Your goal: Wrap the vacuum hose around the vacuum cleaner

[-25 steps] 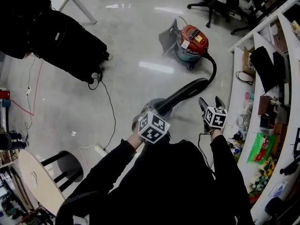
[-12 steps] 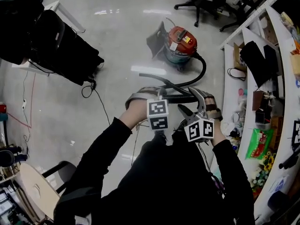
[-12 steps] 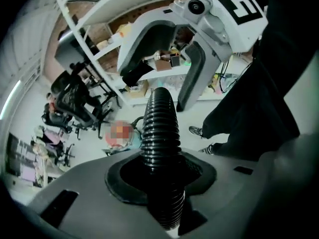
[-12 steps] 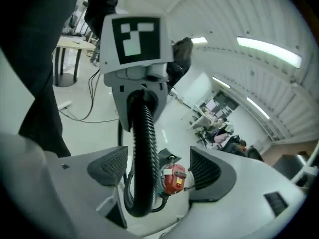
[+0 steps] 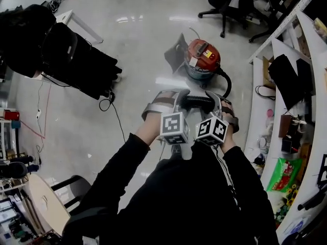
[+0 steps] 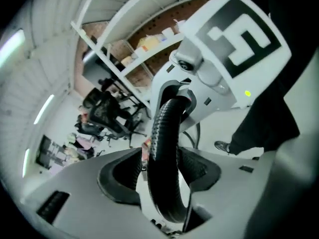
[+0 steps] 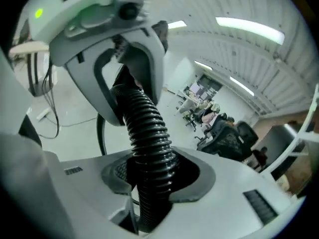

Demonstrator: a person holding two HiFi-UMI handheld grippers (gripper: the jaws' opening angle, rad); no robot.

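The right gripper (image 7: 149,183), its jaws just closing, pinches the black ribbed vacuum hose (image 5: 198,102) between both pads. The left gripper (image 6: 159,183), its jaws just opening, stands partly spread round the same hose, with a gap showing at one pad. The two face each other close in front of the person, a short run of hose between them. The hose curves away to the red and grey canister vacuum cleaner (image 5: 203,55), farther off on the glossy grey floor (image 5: 127,40). Bulky black bags (image 5: 71,60) lie far left. White shelves (image 5: 310,50) along the right hold a green packet (image 5: 280,173).
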